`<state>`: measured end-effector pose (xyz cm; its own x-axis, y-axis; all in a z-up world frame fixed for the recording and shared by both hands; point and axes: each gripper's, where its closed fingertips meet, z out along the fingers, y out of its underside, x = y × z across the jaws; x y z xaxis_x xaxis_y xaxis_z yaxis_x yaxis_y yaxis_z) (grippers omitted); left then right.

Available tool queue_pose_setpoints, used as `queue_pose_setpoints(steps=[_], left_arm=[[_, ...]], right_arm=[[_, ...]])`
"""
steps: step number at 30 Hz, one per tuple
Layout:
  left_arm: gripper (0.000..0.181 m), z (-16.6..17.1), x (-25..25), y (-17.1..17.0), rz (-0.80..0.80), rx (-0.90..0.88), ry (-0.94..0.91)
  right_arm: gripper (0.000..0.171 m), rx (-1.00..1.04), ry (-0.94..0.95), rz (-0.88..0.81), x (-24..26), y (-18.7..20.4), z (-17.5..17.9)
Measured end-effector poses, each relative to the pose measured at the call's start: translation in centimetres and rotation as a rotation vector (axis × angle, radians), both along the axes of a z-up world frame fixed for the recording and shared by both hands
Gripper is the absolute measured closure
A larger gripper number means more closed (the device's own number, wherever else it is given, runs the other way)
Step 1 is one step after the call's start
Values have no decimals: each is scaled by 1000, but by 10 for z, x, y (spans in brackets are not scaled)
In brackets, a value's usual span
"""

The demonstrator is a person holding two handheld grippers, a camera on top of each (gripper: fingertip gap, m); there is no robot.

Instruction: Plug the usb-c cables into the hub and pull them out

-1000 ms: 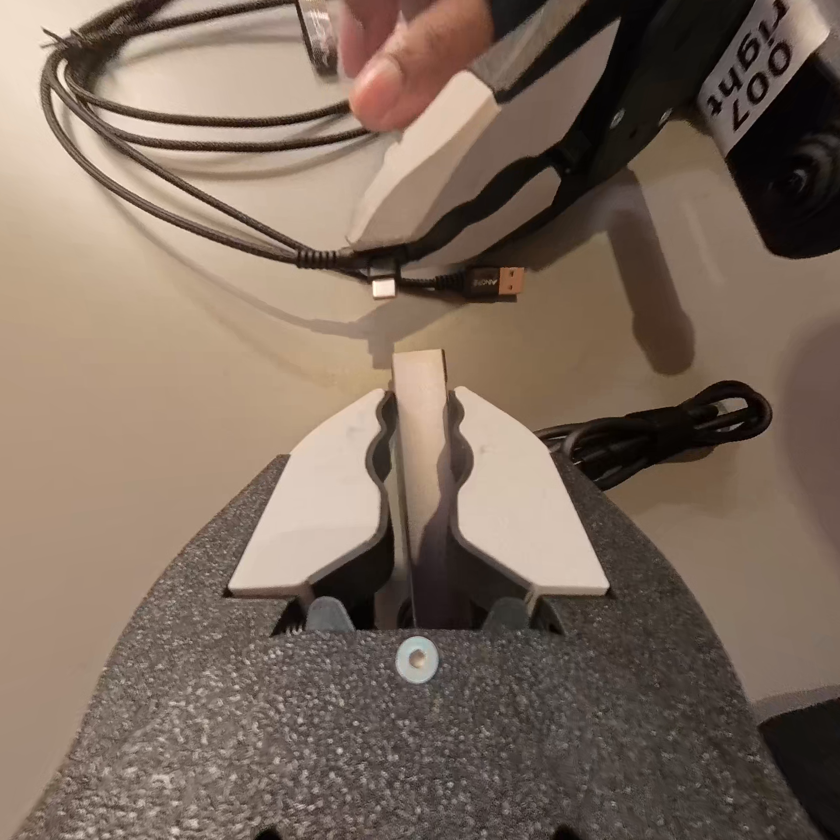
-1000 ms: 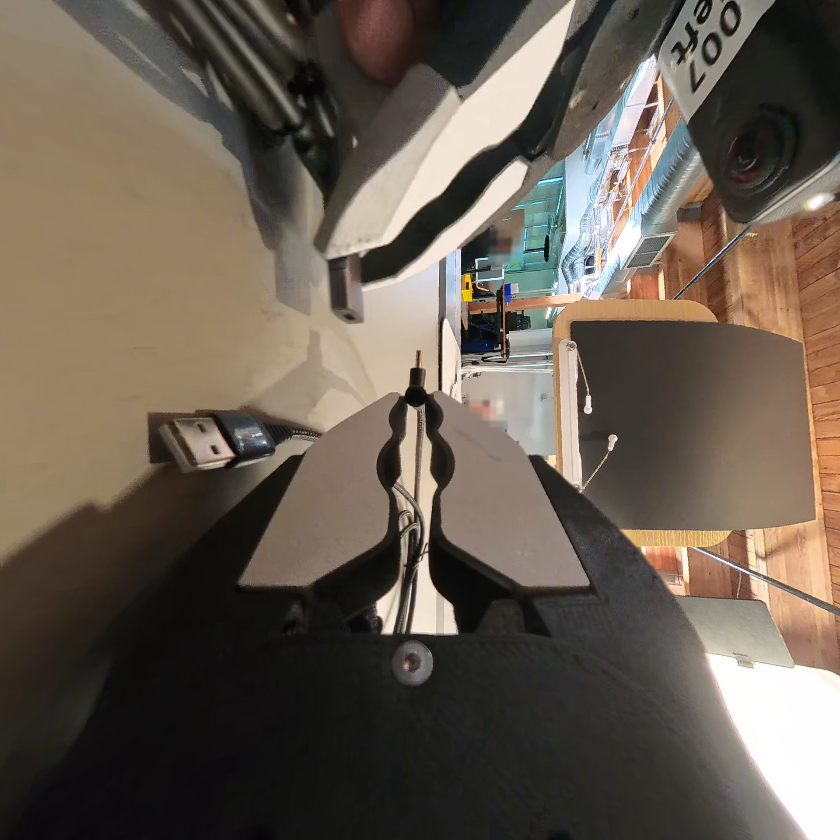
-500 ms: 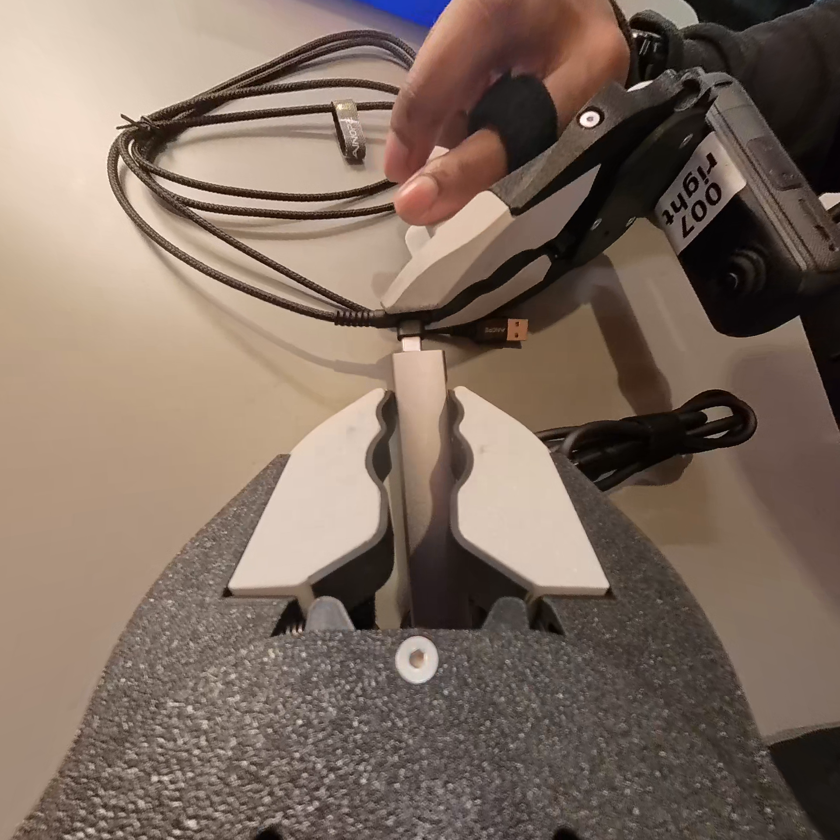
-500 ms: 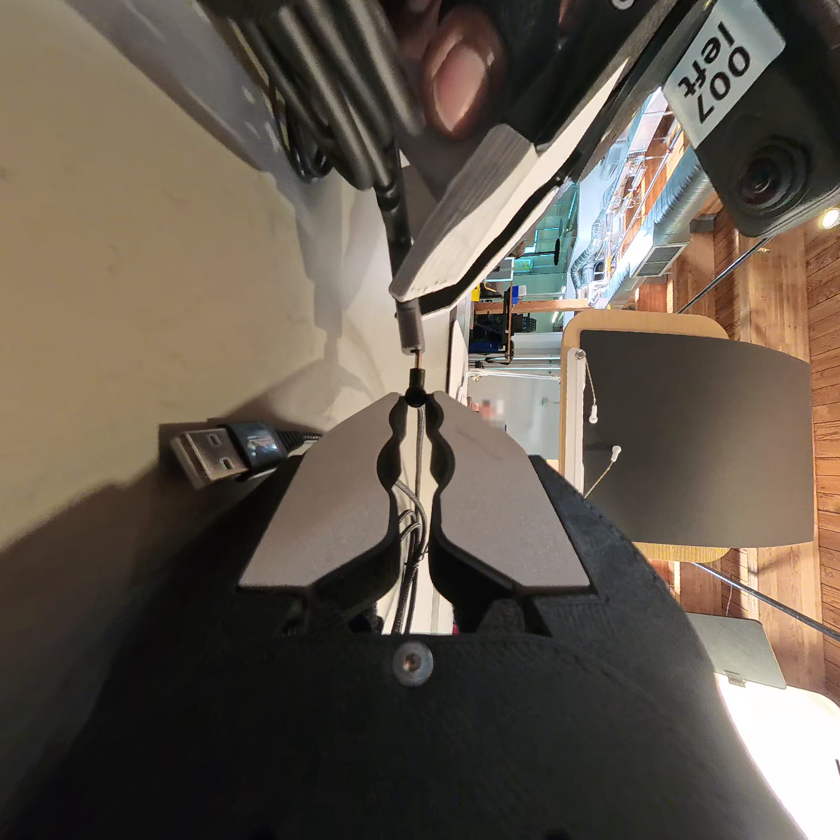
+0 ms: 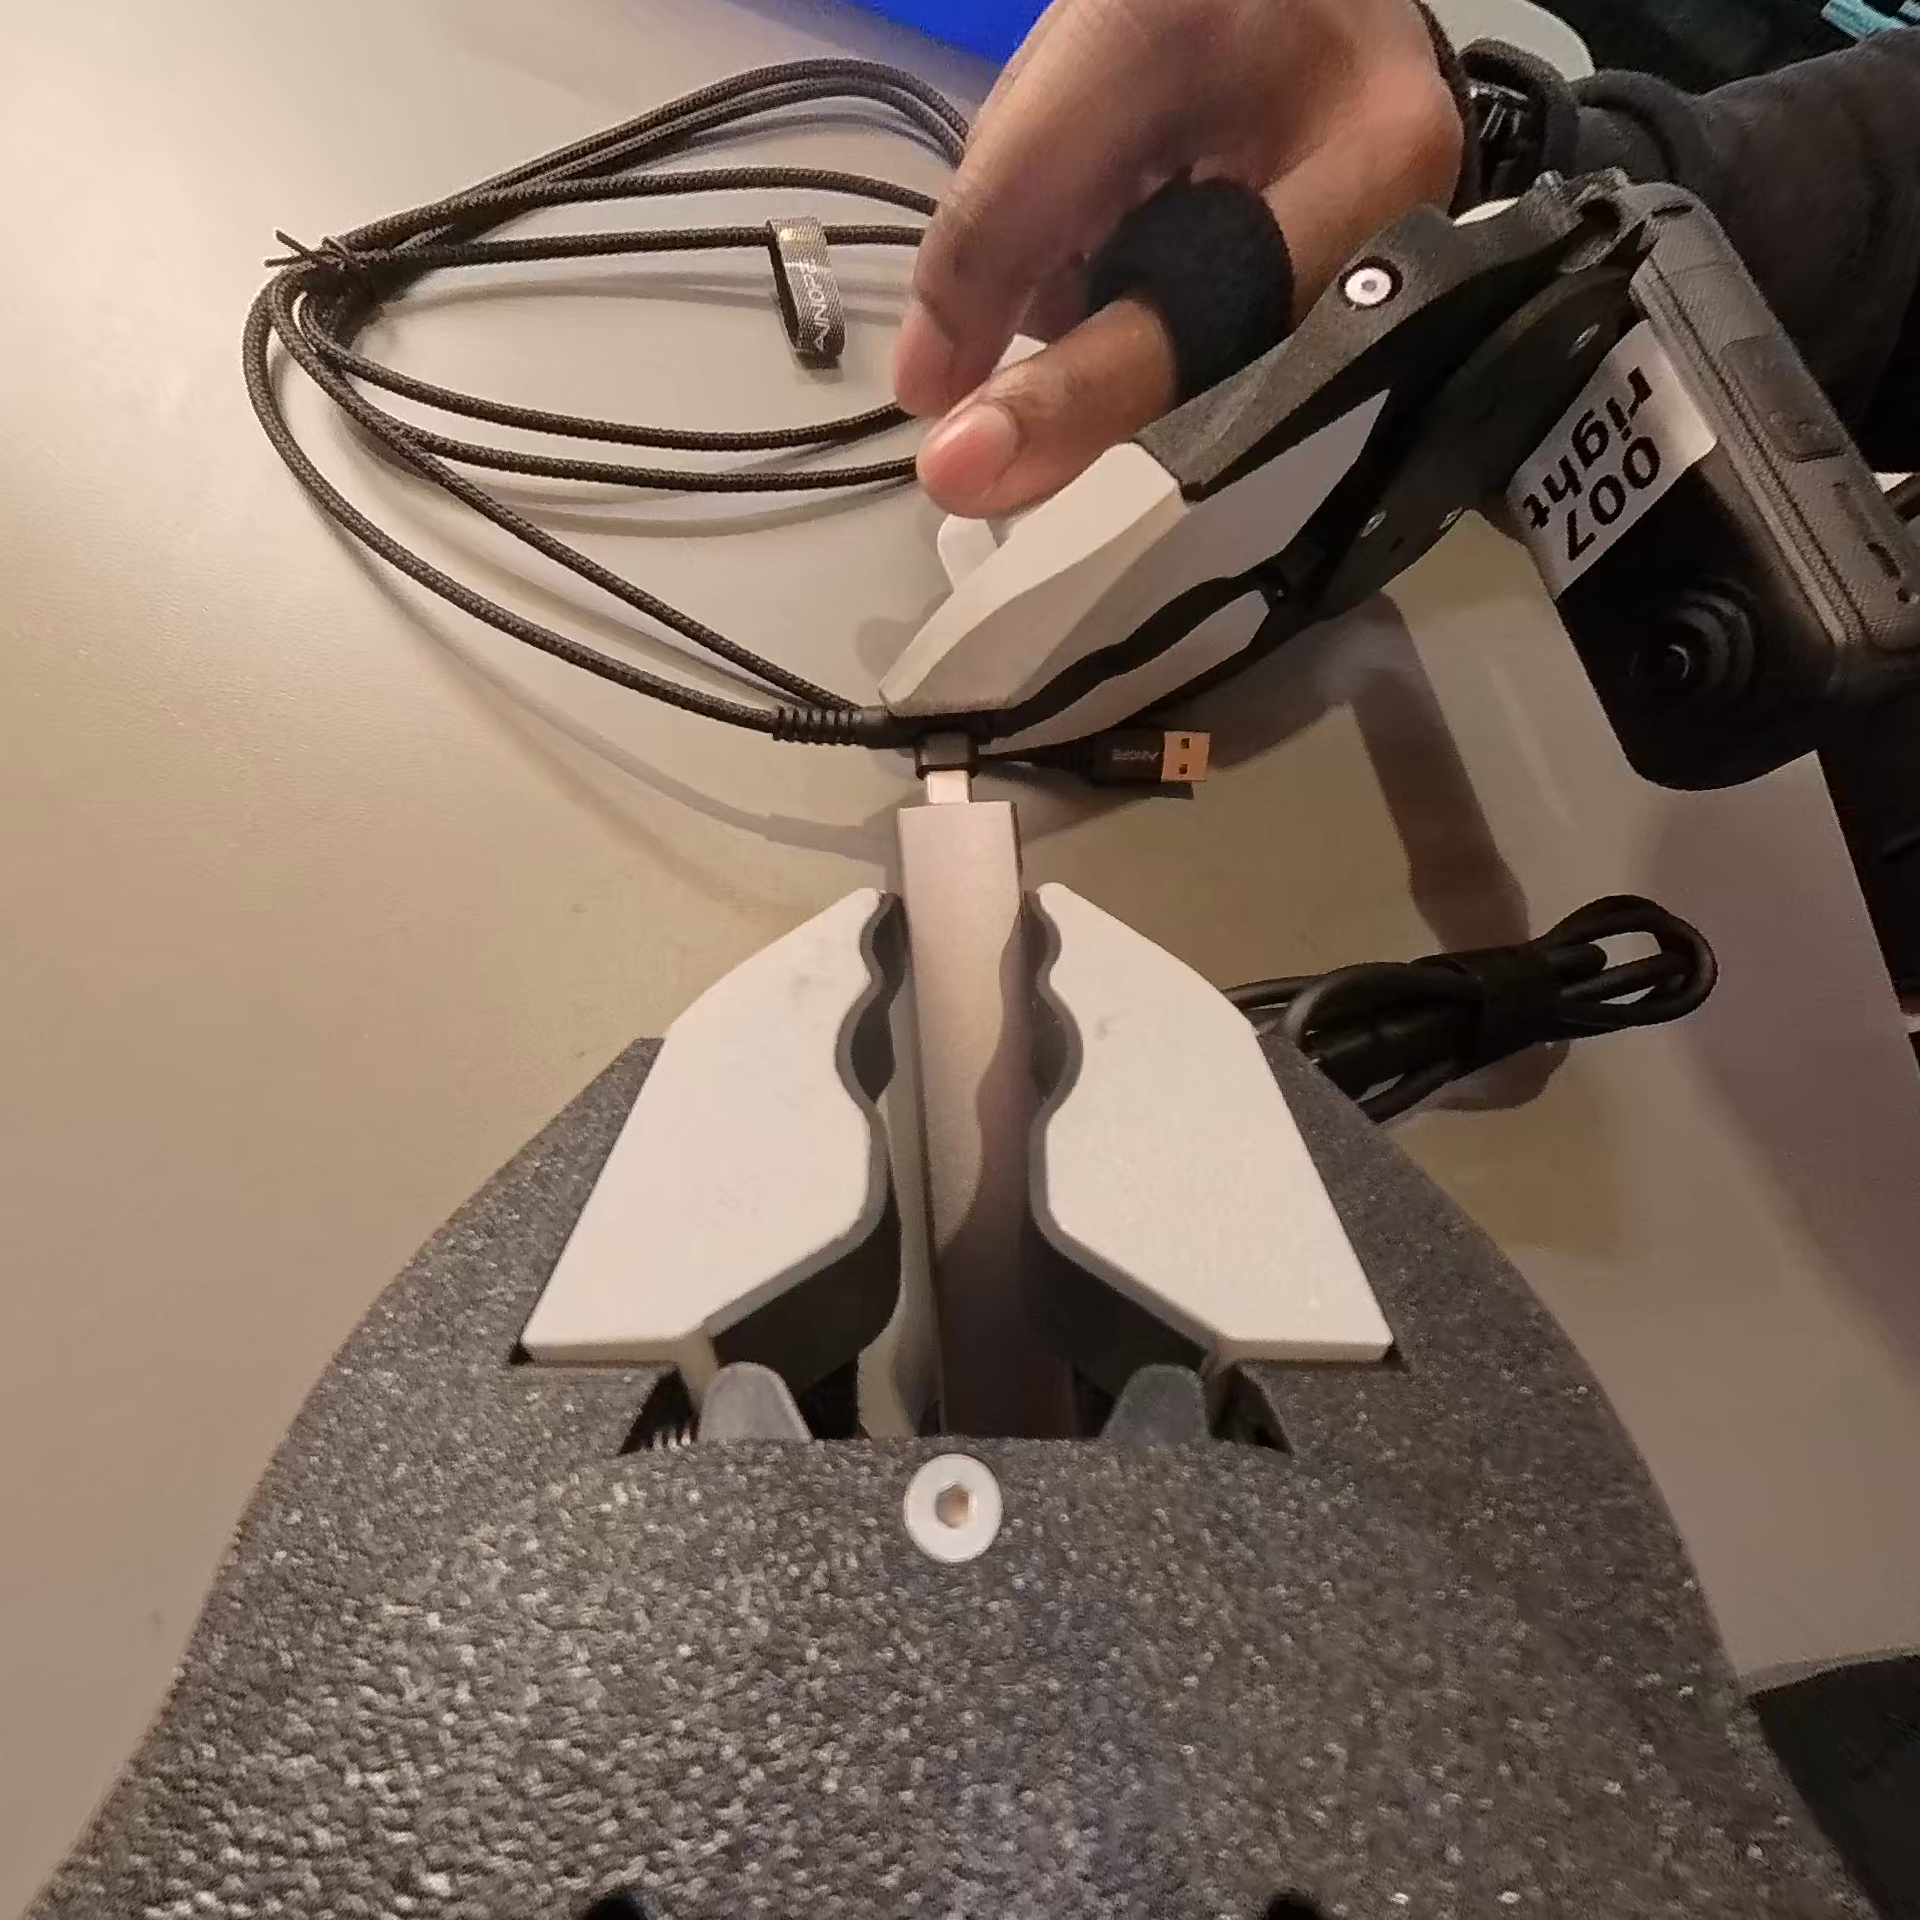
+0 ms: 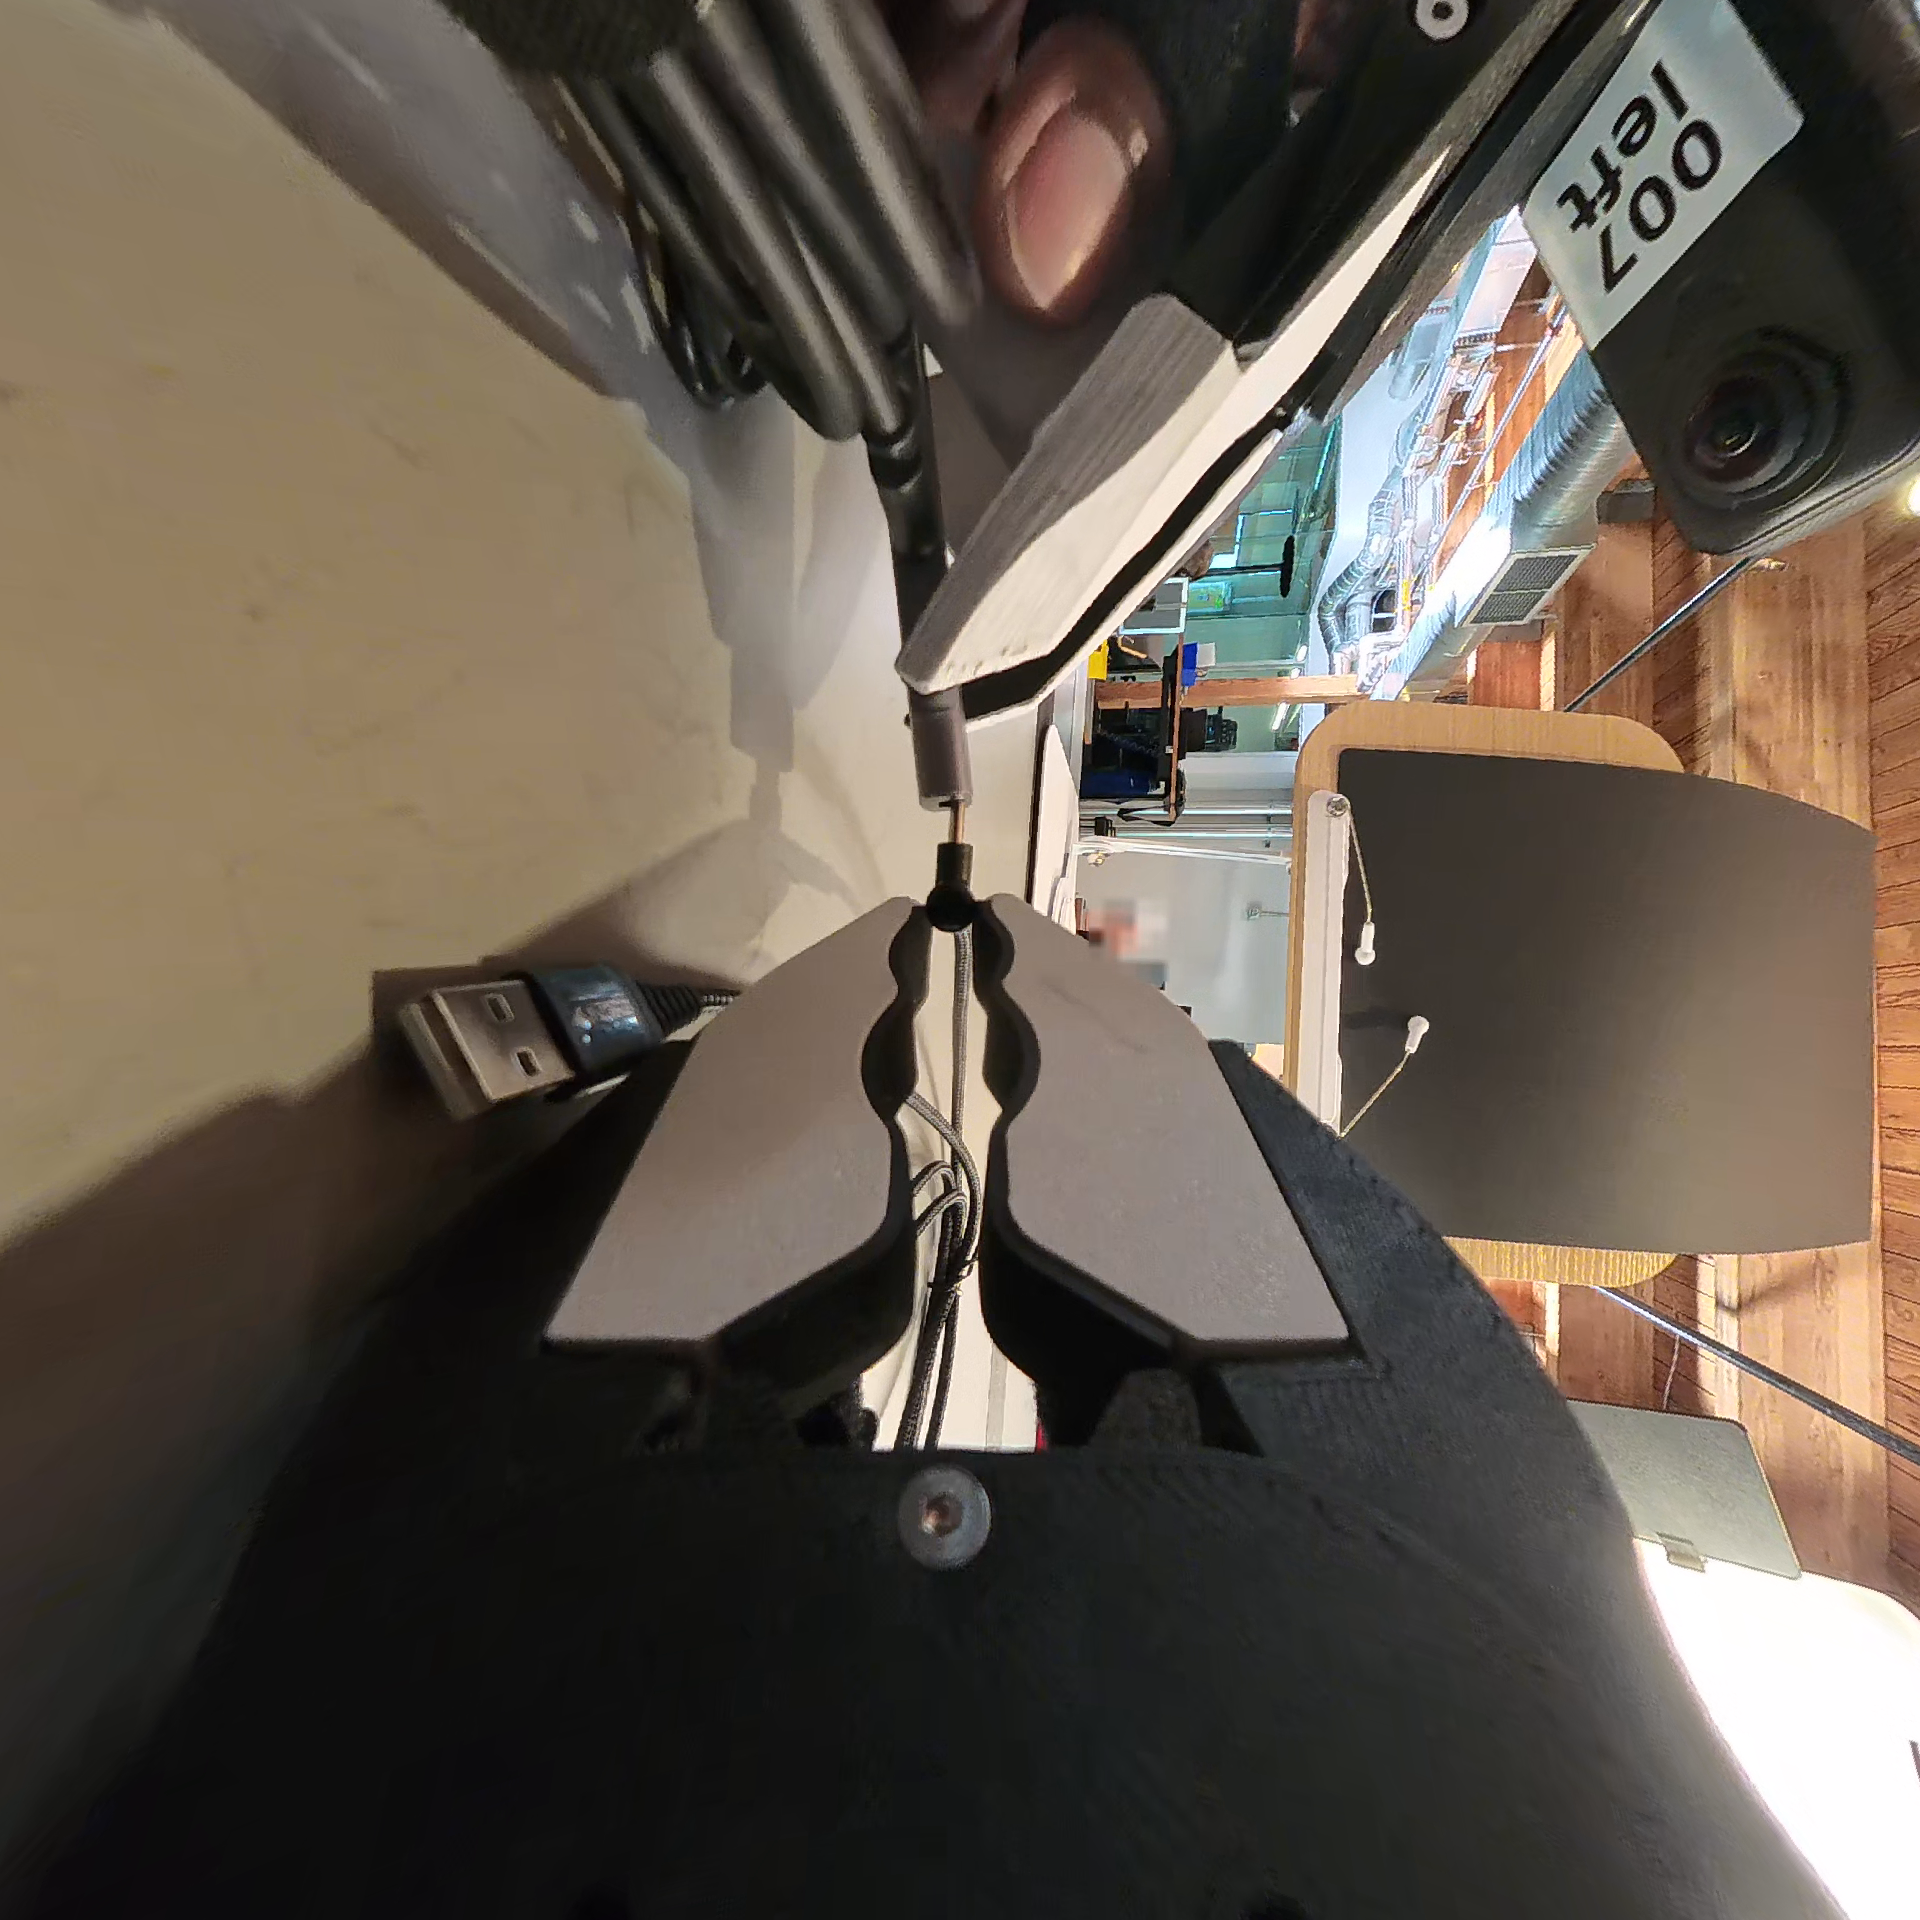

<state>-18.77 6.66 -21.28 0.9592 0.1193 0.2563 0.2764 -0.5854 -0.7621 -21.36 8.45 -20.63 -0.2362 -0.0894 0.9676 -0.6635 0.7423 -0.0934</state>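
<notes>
My left gripper (image 5: 956, 904) is shut on a slim grey hub (image 5: 958, 997), whose end points forward past the fingertips. My right gripper (image 6: 951, 909) is shut on the black USB-C plug (image 6: 953, 868) of a braided black cable (image 5: 499, 582). In the left wrist view the right gripper (image 5: 935, 707) reaches in from the upper right. The plug's metal tip (image 5: 948, 784) meets the hub's end port, and part of the tip still shows. The right wrist view shows the same joint at the hub's end (image 6: 940, 748), under the left gripper (image 6: 935, 686).
The cable's USB-A end (image 5: 1164, 758) lies on the beige table (image 5: 312, 1039) beside the joint. The braided cable's loops and a grey strap (image 5: 810, 296) lie at the back left. A bundled black cable (image 5: 1455, 997) lies on the right. A hand (image 5: 1091, 260) holds the right gripper. The tips of both grippers are at nearly the same place. About 15 cm separates my right fingertips from the grey strap (image 5: 810, 296).
The gap between the USB-C plug and the hub has closed: a second ago they were apart, now the plug's tip sits at the hub's end. Both grippers stayed shut.
</notes>
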Motion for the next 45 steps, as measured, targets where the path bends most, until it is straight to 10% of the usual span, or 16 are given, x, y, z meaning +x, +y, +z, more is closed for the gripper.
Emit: queue_pose_setpoints(steps=[45], left_arm=[[159,0,2,2,-33,6,27]], right_arm=[[164,110,95,-2,8,-1,2]])
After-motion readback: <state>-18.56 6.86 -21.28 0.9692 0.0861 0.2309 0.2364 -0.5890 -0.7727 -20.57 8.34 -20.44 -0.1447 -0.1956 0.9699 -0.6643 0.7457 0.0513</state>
